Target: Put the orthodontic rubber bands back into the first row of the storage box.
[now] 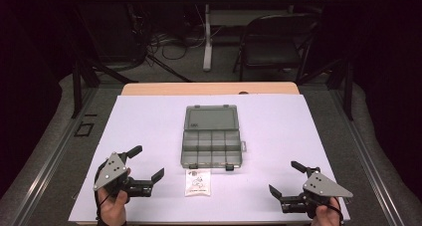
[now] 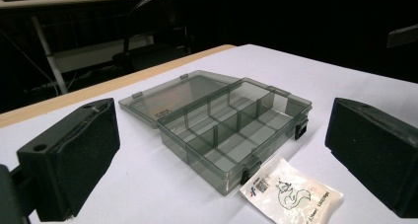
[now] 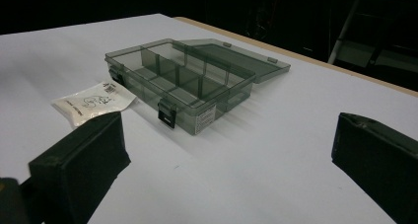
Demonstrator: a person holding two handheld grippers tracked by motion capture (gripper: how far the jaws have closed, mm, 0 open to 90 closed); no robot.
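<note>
— What are you holding?

— I have a gripper in each hand. My left gripper (image 1: 148,163) is down near the front left of the white sheet (image 1: 149,116). My right gripper (image 1: 287,177) is near the front right. Both have their jaws spread wide, and nothing is between them.

— What is on the table?

— A smoky see-through box (image 1: 211,148) sits in the middle of the sheet. Its lid (image 1: 210,118) is flipped all the way back and lies flat behind it. Inside, thin walls cut the box into little rooms, and I can't see anything in them. Two black latches hang on the front wall.

— Anything else?

— Yes — a small white packet (image 1: 197,182) with a drawn animal on it. It lies flat just in front of the box, close to the left latch. In my left gripper view the packet (image 2: 291,193) is low and a bit to the right, between the two black jaws, with the box (image 2: 236,130) right behind it. In my right gripper view the packet (image 3: 93,102) is off to the left, beside the box (image 3: 180,83).

— Are you touching the packet?

— No. My left gripper is near it, but apart. My right gripper is well away.
</note>
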